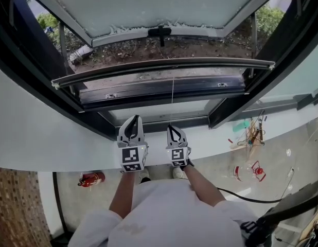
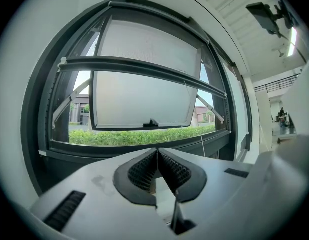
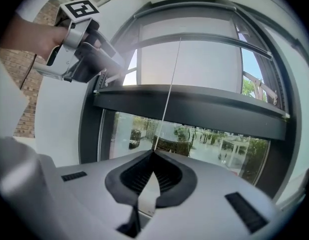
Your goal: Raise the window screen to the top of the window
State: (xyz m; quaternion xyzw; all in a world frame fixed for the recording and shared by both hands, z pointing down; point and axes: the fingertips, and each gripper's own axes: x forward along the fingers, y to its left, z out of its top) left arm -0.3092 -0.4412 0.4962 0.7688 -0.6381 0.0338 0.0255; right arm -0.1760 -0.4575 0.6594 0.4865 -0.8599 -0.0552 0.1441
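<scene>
The right tongs [image 1: 172, 128] are clamped on the thin cord [image 3: 169, 84]. In the right gripper view the cord runs straight out of the closed tips and up to the screen bar [image 1: 164, 68]. The left tongs [image 1: 133, 119] sit just beside them, to their left. Their jaws are together with nothing between them, and they point level at the window.

The bar lies across the window, ahead of and above both tongs and well apart from them. It appears to be only partway up the frame [image 2: 37, 134], so most of the raise seems still to come. Beyond the bar, the pane [image 2: 139, 101] hangs open outward.

The main risk is the hold itself. The cord is very fine, and the ribbed pads grip it only at the tips, so a quick tug could let it slide through or pop out sideways. If the screen is spring-loaded, a lost cord would let the bar run up unchecked and slam at the top. The opposite failure is also possible, with the bar stalling where it is.

The cord meets the bar at a single point. A pull angled away from the window could cock the bar in its side tracks and jam it. The left tongs are not steadying anything, so nothing would catch a tilt.
</scene>
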